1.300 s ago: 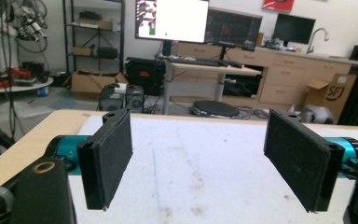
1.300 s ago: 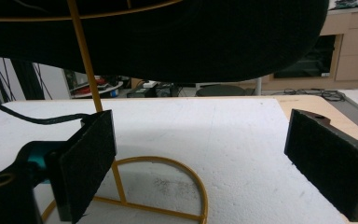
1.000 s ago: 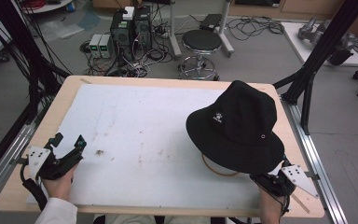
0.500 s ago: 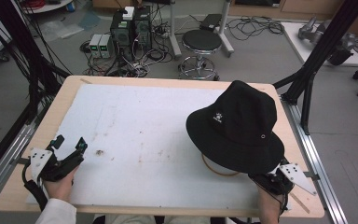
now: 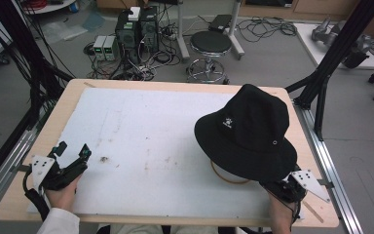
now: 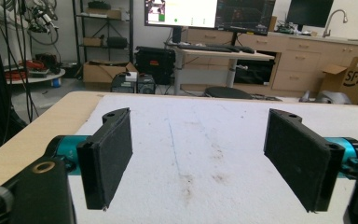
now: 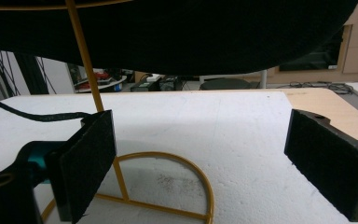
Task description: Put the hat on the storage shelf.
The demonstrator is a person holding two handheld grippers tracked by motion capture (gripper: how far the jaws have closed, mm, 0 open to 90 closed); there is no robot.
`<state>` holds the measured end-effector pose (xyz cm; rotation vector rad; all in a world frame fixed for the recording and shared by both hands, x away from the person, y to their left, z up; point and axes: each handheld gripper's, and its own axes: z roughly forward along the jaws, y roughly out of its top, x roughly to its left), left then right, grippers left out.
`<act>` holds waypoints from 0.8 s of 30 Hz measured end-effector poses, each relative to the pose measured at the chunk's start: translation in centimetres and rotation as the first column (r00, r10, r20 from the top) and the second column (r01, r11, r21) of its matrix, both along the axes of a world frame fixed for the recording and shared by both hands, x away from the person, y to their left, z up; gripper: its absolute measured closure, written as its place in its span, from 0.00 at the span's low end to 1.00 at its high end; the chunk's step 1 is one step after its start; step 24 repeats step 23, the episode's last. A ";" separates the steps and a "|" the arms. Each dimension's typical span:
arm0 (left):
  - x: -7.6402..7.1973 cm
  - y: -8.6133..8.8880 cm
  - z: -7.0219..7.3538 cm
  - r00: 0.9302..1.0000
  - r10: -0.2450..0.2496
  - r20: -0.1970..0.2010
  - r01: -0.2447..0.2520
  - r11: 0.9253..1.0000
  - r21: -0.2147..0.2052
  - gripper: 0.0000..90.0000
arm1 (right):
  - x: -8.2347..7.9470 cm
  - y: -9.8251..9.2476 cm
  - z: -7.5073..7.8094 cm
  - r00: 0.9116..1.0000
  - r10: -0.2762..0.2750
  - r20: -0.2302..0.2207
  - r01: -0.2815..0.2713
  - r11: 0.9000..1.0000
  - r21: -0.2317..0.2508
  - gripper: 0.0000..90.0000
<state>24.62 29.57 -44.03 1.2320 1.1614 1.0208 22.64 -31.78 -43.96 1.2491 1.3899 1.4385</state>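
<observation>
The black bucket hat (image 5: 247, 131) sits on a thin yellow wire stand (image 7: 121, 186) near the bench's right edge. A careless nudge from below could tip the light stand or slide the hat off. The right gripper (image 5: 283, 187), under the brim at the near right corner, is spread wide, holding nothing. The left gripper (image 5: 70, 155), near the left edge, is likewise spread and empty.

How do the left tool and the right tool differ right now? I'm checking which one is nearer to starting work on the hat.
The left tool sits over bare white mat, far from the black hat; the right tool sits at the hat's brim edge. The left tool looks out at open tabletop; the right tool looks under the brim at the yellow wire stand. Both are open, hand-held and hold nothing.
</observation>
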 end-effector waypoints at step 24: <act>-0.1 0.3 0.0 1.000 -0.011 -0.022 0.010 1.000 -0.015 0.26 | 0.3 0.0 -0.1 1.000 0.013 -0.011 -0.013 1.000 0.010 0.09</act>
